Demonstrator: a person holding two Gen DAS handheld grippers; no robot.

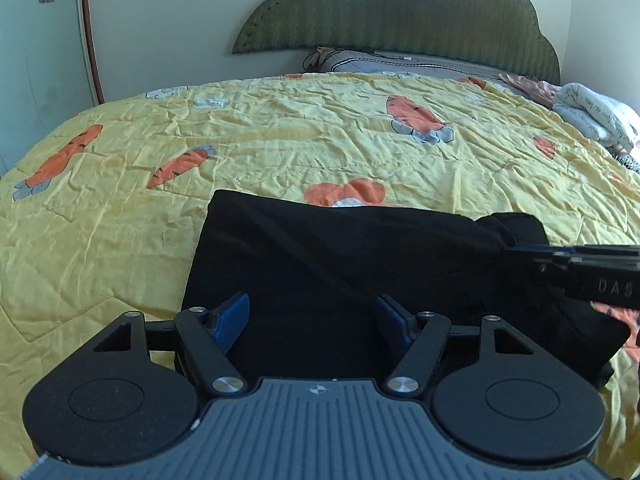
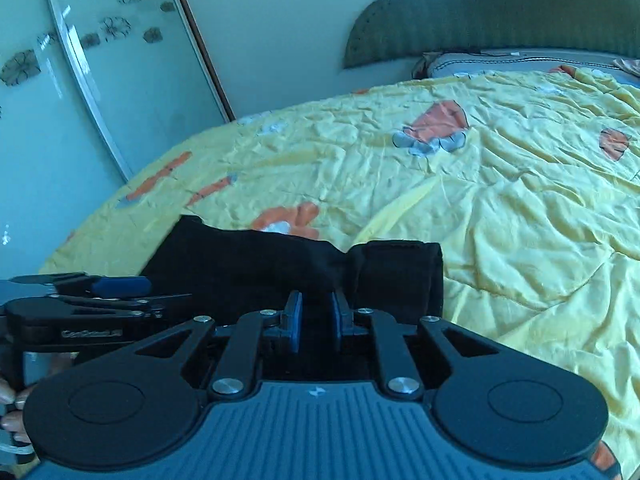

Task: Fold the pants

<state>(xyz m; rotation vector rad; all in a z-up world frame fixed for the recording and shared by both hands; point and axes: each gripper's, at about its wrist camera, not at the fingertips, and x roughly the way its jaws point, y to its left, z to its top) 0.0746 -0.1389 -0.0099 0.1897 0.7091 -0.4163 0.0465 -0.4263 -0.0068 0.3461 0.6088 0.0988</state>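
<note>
Pants (image 1: 340, 272), black and already doubled into a rough rectangle, lie on the yellow carrot-print quilt (image 1: 280, 140) at the end of the bed far from the green headboard (image 1: 400, 12). The left hand-held gripper (image 1: 312, 320) hovers over the pants' edge farthest from the headboard with its blue pads (image 1: 234, 320) spread wide and nothing between them. The right hand-held gripper (image 2: 314, 320) sits at the bunched, thicker end of the pants, its pads drawn narrow with a small gap; dark cloth lies right at the tips, but I cannot tell whether any of it is actually pinched.

Risks, as I judge them: if the right hand-held gripper only catches the top layer of that bunched end, lifting it would peel the fold apart instead of carrying it over. The quilt is loose and crumpled, so a low grasp could snag quilt fabric along with the pants and drag both. The rumpled lump at that end may also leave a crooked final fold.

Hard to make out: black cloth swallows all seams, so layers, waistband and leg ends are indistinguishable. The pants' edge farthest from the headboard is hidden beneath both gripper bodies.
</note>
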